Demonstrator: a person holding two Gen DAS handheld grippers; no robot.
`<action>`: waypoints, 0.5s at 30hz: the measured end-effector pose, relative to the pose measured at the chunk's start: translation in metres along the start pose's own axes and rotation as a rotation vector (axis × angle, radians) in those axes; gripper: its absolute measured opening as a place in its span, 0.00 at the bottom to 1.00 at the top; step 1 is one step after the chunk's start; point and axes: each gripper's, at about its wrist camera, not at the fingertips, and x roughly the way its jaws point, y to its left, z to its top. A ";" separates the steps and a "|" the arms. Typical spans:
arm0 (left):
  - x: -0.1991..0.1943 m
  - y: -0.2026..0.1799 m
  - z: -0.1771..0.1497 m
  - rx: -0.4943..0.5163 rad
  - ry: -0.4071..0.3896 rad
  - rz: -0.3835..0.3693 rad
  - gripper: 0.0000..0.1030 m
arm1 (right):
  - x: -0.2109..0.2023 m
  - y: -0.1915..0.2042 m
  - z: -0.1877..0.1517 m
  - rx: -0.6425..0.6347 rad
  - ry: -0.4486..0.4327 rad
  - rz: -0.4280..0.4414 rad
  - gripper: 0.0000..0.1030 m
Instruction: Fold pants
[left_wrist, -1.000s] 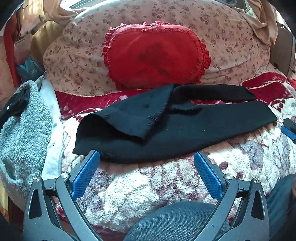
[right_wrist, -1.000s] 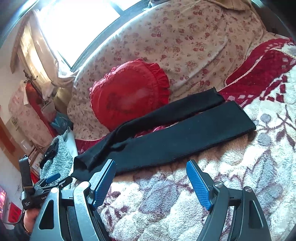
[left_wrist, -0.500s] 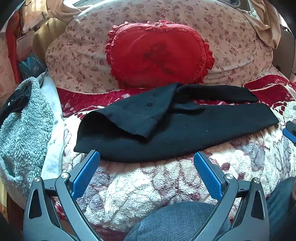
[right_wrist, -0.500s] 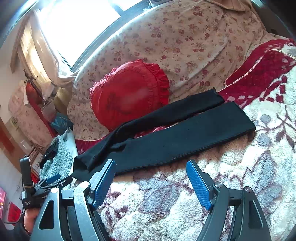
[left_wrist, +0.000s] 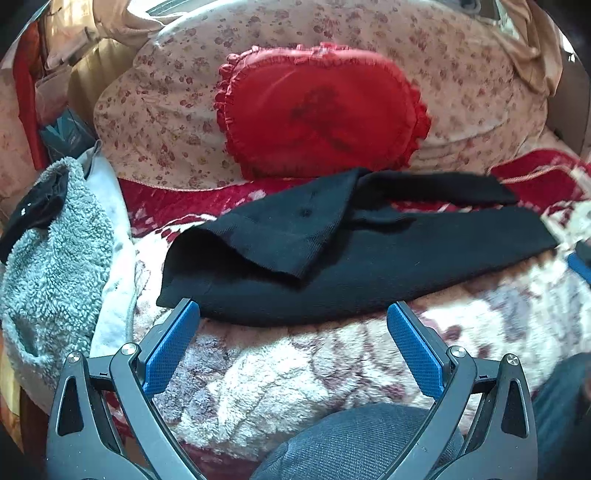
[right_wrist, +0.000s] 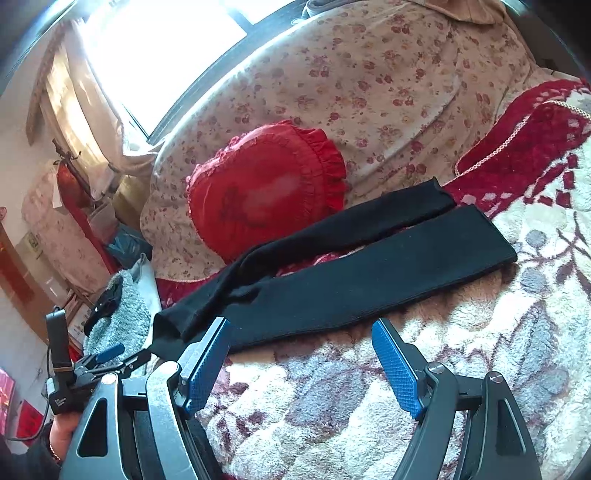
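Note:
Black pants (left_wrist: 369, 258) lie across the fleecy blanket, waist end to the left with a flap of the top layer folded over. The two legs run to the right and spread apart at the cuffs (right_wrist: 476, 236). My left gripper (left_wrist: 293, 308) is open, its blue pads just short of the waist's near edge, with nothing between them. My right gripper (right_wrist: 301, 325) is also open and empty, hovering at the near edge of the pants around mid-length. In the right wrist view, a hand holds the left gripper (right_wrist: 107, 354) near the waist corner.
A red ruffled cushion (left_wrist: 321, 110) leans on a large floral pillow (right_wrist: 369, 92) right behind the pants. A grey fluffy towel (left_wrist: 48, 266) is piled at the left. A knee in dark fabric (left_wrist: 362, 443) sits under the left gripper. The patterned blanket (right_wrist: 369, 406) stretches to the near right.
The left wrist view has drifted slightly, so the pants sit a touch further right. The pants lie as before and both grippers stay open.

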 end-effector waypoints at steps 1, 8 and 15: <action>-0.008 0.005 0.005 -0.020 0.001 -0.034 0.99 | 0.000 0.000 0.001 0.004 -0.007 0.001 0.75; -0.032 0.020 0.029 -0.063 -0.079 -0.027 0.99 | 0.004 0.001 0.003 -0.006 -0.012 -0.052 0.75; 0.023 0.021 -0.004 -0.130 0.023 -0.077 0.99 | -0.002 -0.001 0.001 -0.018 -0.020 -0.047 0.75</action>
